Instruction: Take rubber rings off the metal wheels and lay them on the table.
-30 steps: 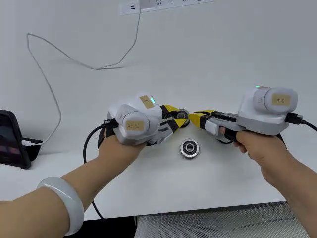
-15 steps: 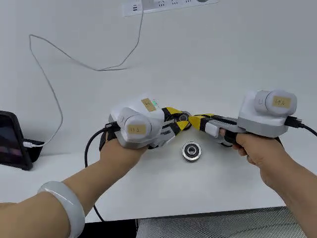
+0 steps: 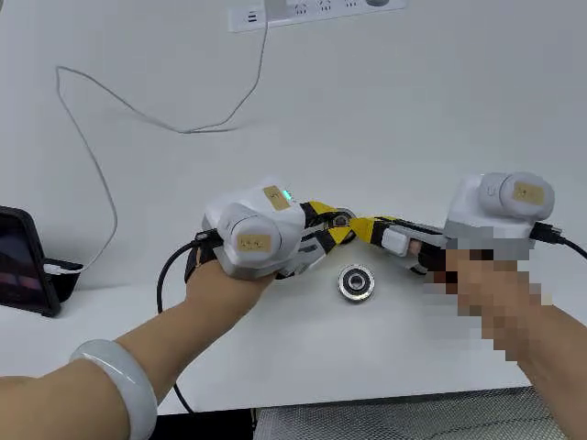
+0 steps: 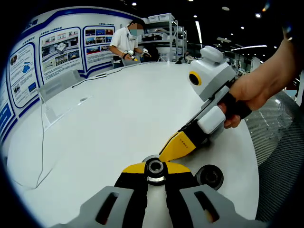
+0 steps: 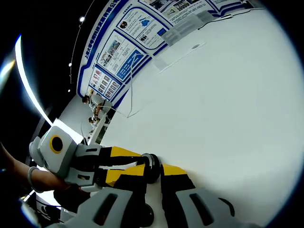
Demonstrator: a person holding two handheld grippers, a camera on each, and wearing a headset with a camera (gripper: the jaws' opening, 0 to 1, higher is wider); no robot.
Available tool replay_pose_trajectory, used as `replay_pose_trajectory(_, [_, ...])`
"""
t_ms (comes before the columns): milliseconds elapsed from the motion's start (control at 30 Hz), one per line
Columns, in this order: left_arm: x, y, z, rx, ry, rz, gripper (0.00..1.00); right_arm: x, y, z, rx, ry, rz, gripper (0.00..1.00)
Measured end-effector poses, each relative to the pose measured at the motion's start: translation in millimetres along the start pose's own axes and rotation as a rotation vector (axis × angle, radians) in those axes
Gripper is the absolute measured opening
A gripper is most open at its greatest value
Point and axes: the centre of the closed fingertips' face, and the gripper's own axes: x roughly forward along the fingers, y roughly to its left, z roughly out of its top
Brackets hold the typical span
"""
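Nearest, a 2nd metal wheel (image 3: pixel 356 282) lies on the surface (image 3: pixel 404 339), its black ring on, at 5 o'clock of the held one. Beyond it, the left hand-held gripper (image 3: pixel 328 226) clamps a wheel (image 4: pixel 155 168). The right hand-held gripper (image 5: pixel 154 173), at its 3 o'clock, pinches narrow on the rubber ring (image 5: pixel 151 164). Step: peeling ring no. 1. Next move prob. needs a steady pull toward 3 o'clock w/ the left holding firm.

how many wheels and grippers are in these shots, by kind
metal wheels: 2, the held wheel and the table wheel
grippers: 2, the left gripper and the right gripper
total: 4
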Motion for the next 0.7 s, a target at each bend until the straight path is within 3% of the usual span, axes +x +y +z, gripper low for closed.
replay_pose_trajectory(433, [-1.0, -1.0, -0.2, -0.007, -0.003, 0.000, 0.13, 0.1, 2.7, -2.7, 0.126, -0.001, 0.063, 0.12])
replay_pose_trajectory(700, [-0.7, -0.4, -0.5, -0.006, 0.000, 0.000, 0.13, -2.4, 5.7, -1.4, 0.093, -0.008, 0.067, 0.08])
